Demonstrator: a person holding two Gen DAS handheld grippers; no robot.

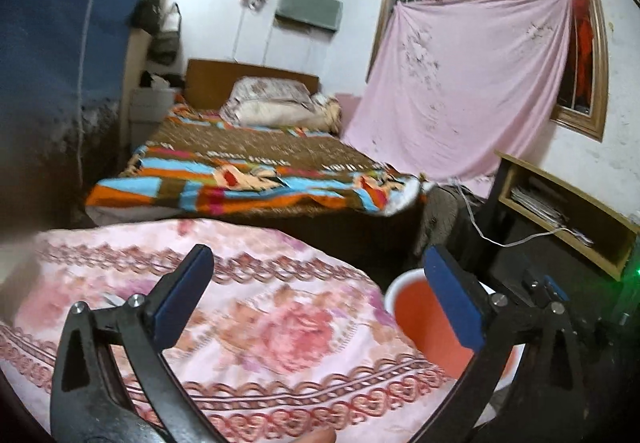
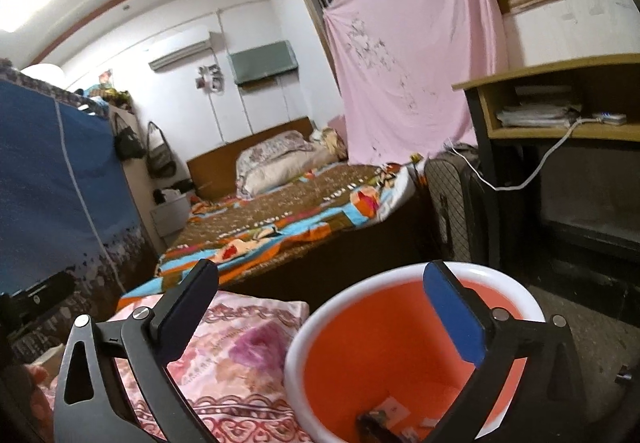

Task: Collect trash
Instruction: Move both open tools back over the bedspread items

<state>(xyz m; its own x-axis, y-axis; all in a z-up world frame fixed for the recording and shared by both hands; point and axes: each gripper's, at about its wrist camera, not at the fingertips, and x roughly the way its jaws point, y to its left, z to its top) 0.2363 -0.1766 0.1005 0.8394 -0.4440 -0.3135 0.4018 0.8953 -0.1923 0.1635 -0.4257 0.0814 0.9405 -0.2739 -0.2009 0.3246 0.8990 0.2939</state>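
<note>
Claws empty above the bin

Right claw [image 2: 320,307] hangs with its jaws wide apart and nothing between them, one blue pad over the mouth of the orange bin [image 2: 400,323], a sensible spot for dropping scraps straight in. Several bits of trash [image 2: 384,417] lie at the bin's bottom. Left claw [image 1: 316,295] is likewise spread and empty, poised over the pink flowered quilt [image 1: 280,323], likely free to seek more litter. The bin stands just beside that quilt, within easy reach of both. Beyond lies the bed [image 1: 248,171].
</note>
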